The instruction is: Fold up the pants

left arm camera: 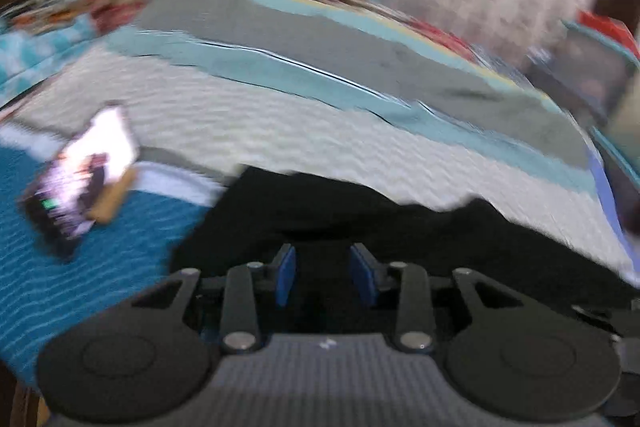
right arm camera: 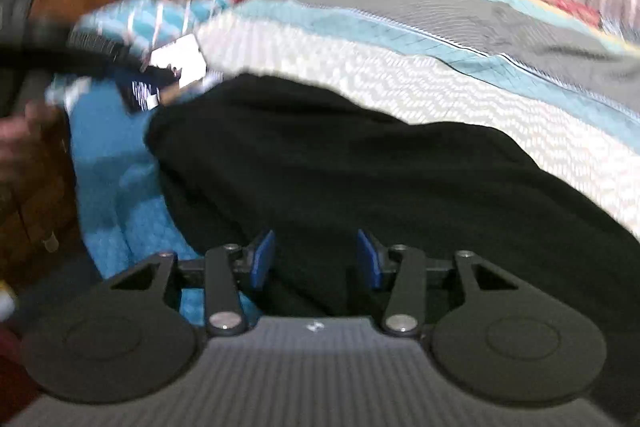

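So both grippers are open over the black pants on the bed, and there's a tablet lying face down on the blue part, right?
Nearly: the device is a phone with its lit screen up, as the left wrist view shows. Both the left gripper and right gripper are open over the black pants.

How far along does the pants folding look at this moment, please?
Done: the black pants lie in a compact dark heap on the bed, though blur hides whether any fold is made. In hand: nothing; the left tongs and right tongs are both open above the cloth. Left: gripping an edge and folding it over.
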### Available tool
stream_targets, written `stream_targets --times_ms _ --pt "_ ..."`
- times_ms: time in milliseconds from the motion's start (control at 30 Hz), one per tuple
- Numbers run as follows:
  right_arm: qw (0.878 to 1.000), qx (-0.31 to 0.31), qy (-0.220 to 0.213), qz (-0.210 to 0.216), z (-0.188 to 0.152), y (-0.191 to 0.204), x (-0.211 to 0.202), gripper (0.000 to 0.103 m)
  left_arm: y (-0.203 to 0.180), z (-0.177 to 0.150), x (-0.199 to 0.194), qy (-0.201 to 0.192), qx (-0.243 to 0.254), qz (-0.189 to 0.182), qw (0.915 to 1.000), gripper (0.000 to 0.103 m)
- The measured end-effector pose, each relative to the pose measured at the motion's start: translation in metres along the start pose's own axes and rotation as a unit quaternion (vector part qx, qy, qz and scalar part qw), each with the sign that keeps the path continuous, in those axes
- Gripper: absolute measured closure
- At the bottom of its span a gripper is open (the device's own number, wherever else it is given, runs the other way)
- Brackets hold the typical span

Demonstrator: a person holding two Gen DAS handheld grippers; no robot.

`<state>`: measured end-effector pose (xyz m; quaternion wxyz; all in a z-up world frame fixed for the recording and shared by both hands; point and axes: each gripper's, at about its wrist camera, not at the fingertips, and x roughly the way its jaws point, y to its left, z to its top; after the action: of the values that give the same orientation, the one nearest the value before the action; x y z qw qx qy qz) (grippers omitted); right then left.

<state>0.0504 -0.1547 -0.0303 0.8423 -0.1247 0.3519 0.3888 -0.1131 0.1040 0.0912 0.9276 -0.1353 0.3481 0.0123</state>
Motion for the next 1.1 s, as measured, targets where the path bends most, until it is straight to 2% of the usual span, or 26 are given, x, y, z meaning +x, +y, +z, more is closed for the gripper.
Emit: stream_targets --times_ms 67,167,200,233,333,400,467,567,600,667,733,833,900,967,1033,1100 --pt "1.000 -0.002 0.017 0.007 0.001 -0.001 0.009 0.055 -0.014 -0.005 0.023 0.022 0.019 -0.011 0.9995 0.072" --pt "0.999 -0.017 0.029 -0.003 0.002 0.008 0.024 0.059 -0.015 -0.014 0.055 0.078 0.002 -0.005 0.9969 0.072" --pt "0.999 -0.021 0.031 -0.006 0.001 0.008 0.025 0.086 -0.013 -0.018 0.062 0.091 -0.005 0.001 0.9958 0.075" --pt "0.999 -0.021 0.031 -0.009 0.000 0.007 0.022 0.097 -0.009 -0.020 0.065 0.099 -0.011 0.003 0.9950 0.076" --pt "1.000 0.004 0.002 -0.003 0.007 0.002 -0.009 0.098 -0.001 -0.022 0.053 0.097 -0.023 -0.012 0.9949 0.077" --pt "1.000 0.006 -0.009 0.022 0.011 0.004 -0.029 0.098 0.003 -0.024 0.044 0.102 -0.026 -0.017 0.9943 0.078" --pt "0.999 -0.005 0.004 0.038 0.006 0.010 -0.035 0.097 0.002 -0.026 0.039 0.106 -0.030 -0.025 0.9936 0.078" --pt "0.998 0.002 0.043 0.038 -0.015 0.016 -0.019 0.097 -0.001 -0.035 0.043 0.121 -0.015 -0.012 0.9925 0.078" --pt "0.998 0.014 0.050 0.036 -0.020 0.015 -0.011 0.096 -0.004 -0.037 0.047 0.129 -0.008 -0.003 0.9916 0.078" --pt "0.998 0.043 0.031 0.041 -0.023 0.012 -0.011 0.093 -0.010 -0.042 0.052 0.134 0.010 0.016 0.9908 0.079" --pt "0.996 0.060 0.027 0.057 -0.017 0.004 -0.020 0.085 -0.018 -0.039 0.047 0.131 0.027 0.026 0.9907 0.078" --pt "0.993 0.102 -0.009 0.052 -0.018 -0.018 -0.045 0.077 -0.029 -0.029 0.036 0.114 0.031 0.003 0.9930 0.077" --pt "0.987 0.155 -0.041 0.029 -0.027 -0.044 -0.063 0.076 -0.042 -0.022 0.031 0.093 0.039 -0.019 0.9947 0.076" --pt "0.973 0.223 -0.055 -0.014 -0.043 -0.080 -0.077 0.076 -0.061 -0.018 0.036 0.088 0.056 -0.036 0.9939 0.075" --pt "0.953 0.291 -0.052 -0.067 -0.065 -0.117 -0.090 0.074 -0.085 -0.022 0.049 0.102 0.075 -0.049 0.9907 0.075" --pt "0.932 0.342 -0.051 -0.113 -0.090 -0.148 -0.103 0.076 -0.105 -0.029 0.068 0.123 0.094 -0.056 0.9863 0.075"
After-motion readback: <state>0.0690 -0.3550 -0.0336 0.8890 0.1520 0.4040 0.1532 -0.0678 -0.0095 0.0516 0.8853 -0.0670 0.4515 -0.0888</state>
